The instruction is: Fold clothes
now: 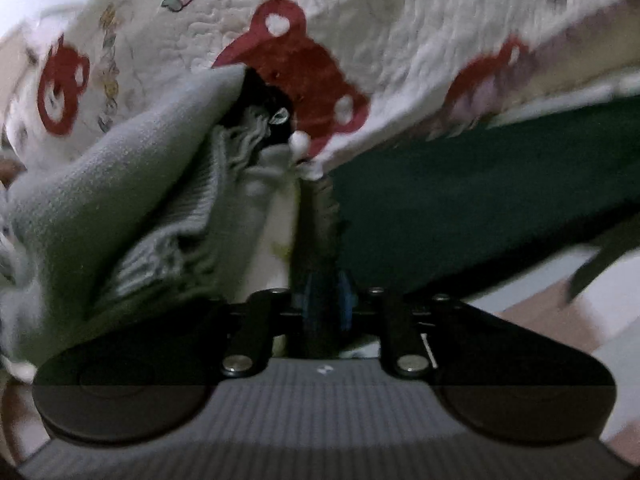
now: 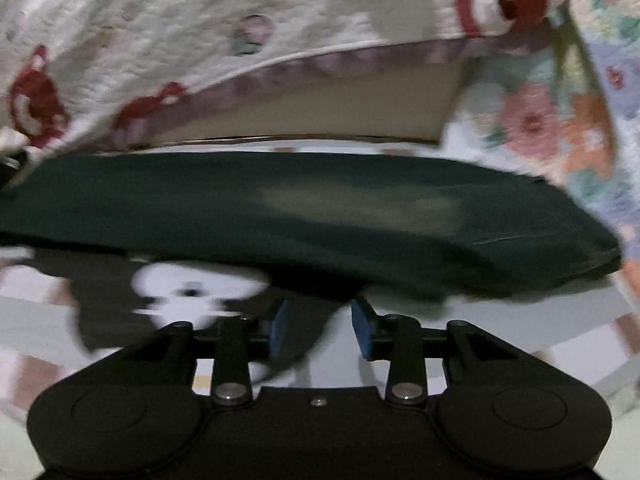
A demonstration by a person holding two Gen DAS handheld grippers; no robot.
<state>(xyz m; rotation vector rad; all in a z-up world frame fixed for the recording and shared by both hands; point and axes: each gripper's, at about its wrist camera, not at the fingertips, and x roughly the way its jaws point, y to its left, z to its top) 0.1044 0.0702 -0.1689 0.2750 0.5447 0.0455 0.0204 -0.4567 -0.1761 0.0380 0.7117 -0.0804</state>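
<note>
Ahead of the parted right gripper (image 2: 319, 326) the dark green garment (image 2: 304, 208) lies across the way with the quilt's edge (image 2: 280, 76) behind it, while the grey knit garment (image 1: 120, 208) crowds the left gripper (image 1: 320, 240) on its left, leaving room to its right.

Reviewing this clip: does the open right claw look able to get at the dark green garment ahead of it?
Probably yes. The right claw is open, nothing between its pads, and the dark green garment lies directly ahead, its near edge unobstructed.
</note>
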